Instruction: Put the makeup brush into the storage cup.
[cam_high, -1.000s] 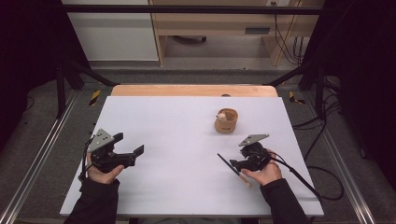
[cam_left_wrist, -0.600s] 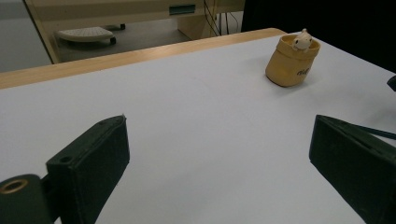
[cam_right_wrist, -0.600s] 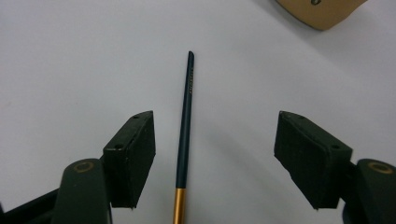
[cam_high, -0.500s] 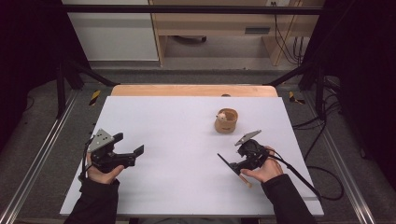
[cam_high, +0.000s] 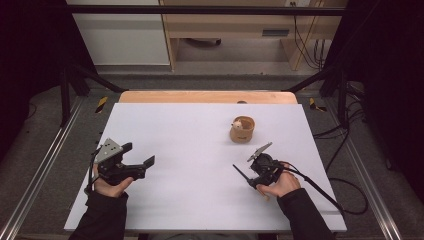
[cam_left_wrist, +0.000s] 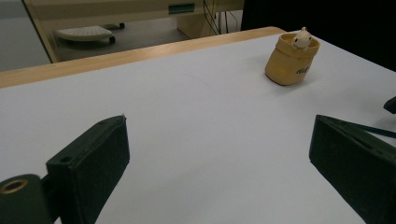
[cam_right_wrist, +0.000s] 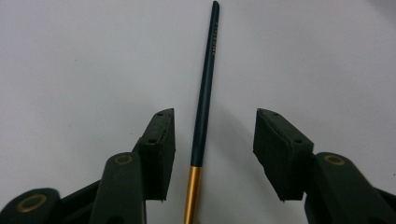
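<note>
A thin dark stick (cam_right_wrist: 208, 65) with a gold ferrule lies flat on the white table (cam_high: 200, 130). In the high view the stick (cam_high: 240, 173) shows just left of my right gripper (cam_high: 256, 176). In the right gripper view my right gripper (cam_right_wrist: 215, 114) straddles it. Its jaws have just been closing, with the stick between them, and neither pad touches it. At the left my left gripper (cam_high: 138, 155) is held low over the table. Its jaws stand wide apart with nothing between them, as the left gripper view (cam_left_wrist: 219, 126) shows.
A small tan cup (cam_high: 242, 131) with a white toy figure (cam_left_wrist: 302, 38) inside stands on the table's far right part; the cup (cam_left_wrist: 289, 60) is upright. A wooden strip (cam_high: 207, 96) borders the far edge. Cables trail off the right side.
My right gripper has tipped over the stick, and its grey plate now stands more on edge. The left gripper and the cup have not moved.
</note>
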